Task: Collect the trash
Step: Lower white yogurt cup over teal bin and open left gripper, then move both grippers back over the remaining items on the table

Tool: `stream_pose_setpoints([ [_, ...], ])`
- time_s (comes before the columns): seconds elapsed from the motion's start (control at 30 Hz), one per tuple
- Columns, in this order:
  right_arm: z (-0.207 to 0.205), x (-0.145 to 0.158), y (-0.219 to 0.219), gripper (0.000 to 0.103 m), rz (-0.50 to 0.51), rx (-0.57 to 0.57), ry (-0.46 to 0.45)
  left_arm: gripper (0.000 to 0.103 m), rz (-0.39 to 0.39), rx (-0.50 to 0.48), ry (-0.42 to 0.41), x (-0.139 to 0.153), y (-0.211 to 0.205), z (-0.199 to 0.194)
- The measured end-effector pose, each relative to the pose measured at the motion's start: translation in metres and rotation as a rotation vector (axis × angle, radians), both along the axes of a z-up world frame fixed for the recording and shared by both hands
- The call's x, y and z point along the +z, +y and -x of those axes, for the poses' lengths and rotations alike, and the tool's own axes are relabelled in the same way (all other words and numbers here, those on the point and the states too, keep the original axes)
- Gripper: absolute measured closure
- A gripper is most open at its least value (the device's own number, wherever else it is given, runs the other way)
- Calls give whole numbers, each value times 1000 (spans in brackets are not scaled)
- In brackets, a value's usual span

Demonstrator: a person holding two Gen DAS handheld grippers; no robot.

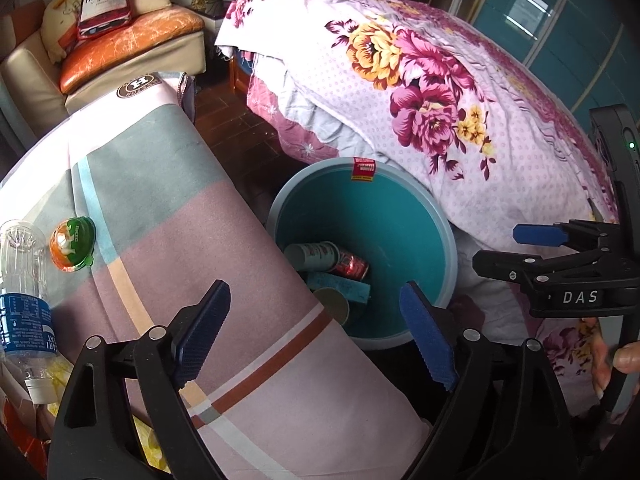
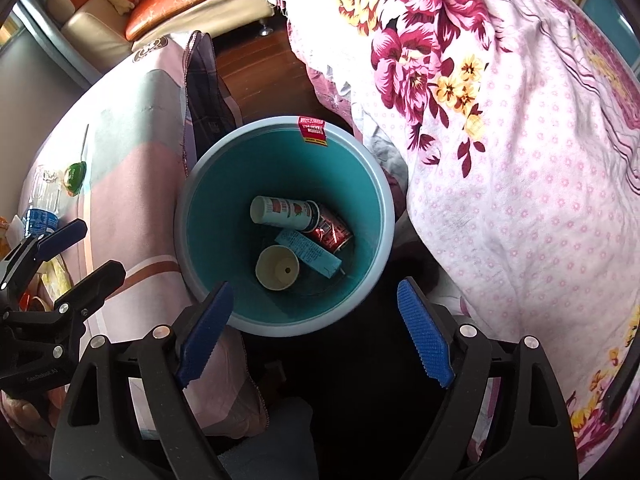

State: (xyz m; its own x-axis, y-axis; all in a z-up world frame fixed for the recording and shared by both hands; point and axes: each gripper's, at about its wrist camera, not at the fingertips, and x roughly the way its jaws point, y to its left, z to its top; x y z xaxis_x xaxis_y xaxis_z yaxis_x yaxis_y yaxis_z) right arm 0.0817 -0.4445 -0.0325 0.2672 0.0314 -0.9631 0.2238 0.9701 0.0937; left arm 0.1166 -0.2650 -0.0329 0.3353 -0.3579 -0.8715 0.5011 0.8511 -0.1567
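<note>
A teal bin with a pale rim stands on the floor between a cloth-covered table and a bed. Inside it lie a white printed cup, a red can, a blue carton and a cream paper cup. My right gripper hangs open above the bin's near rim, with nothing between its fingers. My left gripper is open over the table edge beside the bin, also holding nothing. On the table lie a clear plastic bottle and a green-and-orange jelly cup.
A bed with a flowered pink cover rises right of the bin. A sofa with cushions stands at the back left. Wrappers lie at the table's near left. Dark wooden floor shows between table and bed. A hand holds the right gripper.
</note>
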Motion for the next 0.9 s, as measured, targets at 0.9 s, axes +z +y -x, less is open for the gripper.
stream_pose_setpoints([
  [0.9,0,12,141,22,11,193,12,12,-1,167,-34,22,164,40],
])
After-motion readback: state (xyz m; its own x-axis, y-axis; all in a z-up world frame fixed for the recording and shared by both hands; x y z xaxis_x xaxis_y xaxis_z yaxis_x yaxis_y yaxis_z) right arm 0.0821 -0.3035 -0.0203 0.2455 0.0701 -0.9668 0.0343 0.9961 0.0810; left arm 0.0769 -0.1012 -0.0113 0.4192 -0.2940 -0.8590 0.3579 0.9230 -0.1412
